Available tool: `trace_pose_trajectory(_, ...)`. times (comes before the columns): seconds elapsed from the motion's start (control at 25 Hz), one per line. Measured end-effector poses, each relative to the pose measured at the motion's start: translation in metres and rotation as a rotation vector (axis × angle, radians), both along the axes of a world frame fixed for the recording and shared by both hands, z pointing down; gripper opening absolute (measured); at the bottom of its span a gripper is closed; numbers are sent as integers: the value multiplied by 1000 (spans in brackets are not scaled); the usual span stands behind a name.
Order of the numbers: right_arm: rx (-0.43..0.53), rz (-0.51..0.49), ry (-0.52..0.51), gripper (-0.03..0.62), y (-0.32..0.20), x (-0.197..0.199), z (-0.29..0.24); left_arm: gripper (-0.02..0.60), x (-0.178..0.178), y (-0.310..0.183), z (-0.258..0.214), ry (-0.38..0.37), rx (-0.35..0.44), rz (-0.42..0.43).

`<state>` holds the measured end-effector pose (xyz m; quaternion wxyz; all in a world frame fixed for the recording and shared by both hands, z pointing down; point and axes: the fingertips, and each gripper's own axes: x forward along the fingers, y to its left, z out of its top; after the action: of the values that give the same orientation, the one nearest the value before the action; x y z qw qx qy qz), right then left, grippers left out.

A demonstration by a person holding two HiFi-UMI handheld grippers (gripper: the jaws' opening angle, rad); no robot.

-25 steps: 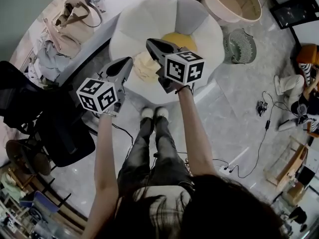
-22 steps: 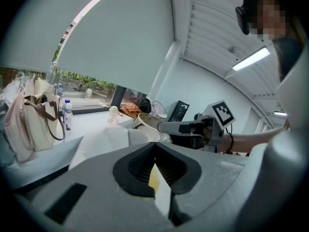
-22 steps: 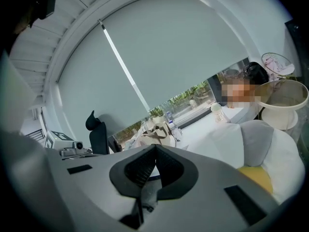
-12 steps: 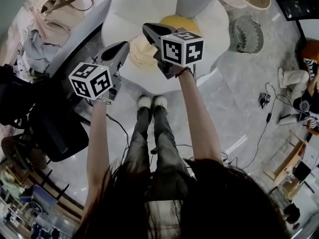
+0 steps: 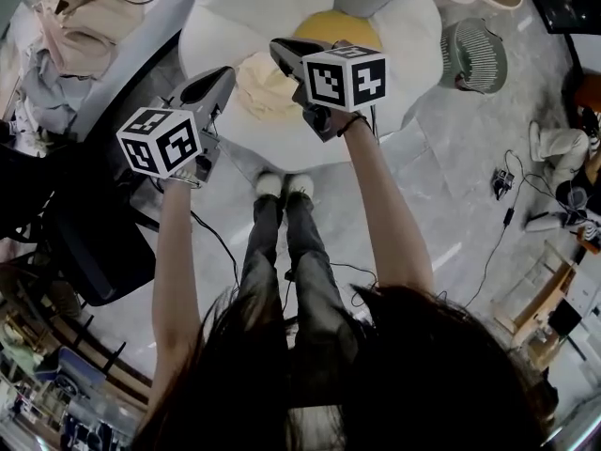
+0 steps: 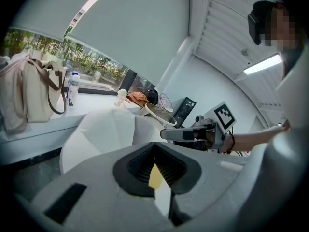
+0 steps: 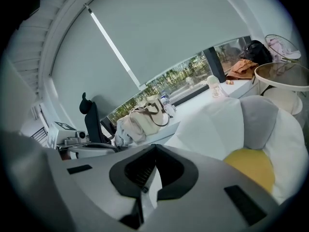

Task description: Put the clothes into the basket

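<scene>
Left tongs [image 5: 223,73] and right tongs [image 5: 279,48] closed, empty.
Crumpled cream garment [image 5: 264,85] lies on cushion [image 5: 268,3] between their tips; neither clearly nearer.

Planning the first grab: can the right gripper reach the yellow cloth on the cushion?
Probably yes: the cloth lies uncovered near the right gripper, with nothing between them, though its jaws are shut.
</scene>
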<state>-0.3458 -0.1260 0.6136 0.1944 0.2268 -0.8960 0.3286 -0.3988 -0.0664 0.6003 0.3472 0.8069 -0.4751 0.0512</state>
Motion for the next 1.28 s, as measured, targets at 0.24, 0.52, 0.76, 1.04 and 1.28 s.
trace_pose_trajectory(0.24,-57,-26,50,9,3,4,38,11,8,1,31,26,-46,6)
trace_pose_trajectory(0.52,-132,-49,111,9,7,4,80,11,6,-2,64,36,-99,-1)
trace_pose_trajectory(0.76,-170,-71,146,9,2,-3,107,11,1,-12,81,39,-116,8)
trace_pose_trajectory(1.04,-175,-87,195,11,-2,-11,145,11,-6,-15,113,40,-133,15)
trace_pose_trajectory(1.28,-202,-78,209,12,-2,-13,179,11,-7,-11,144,39,-149,27)
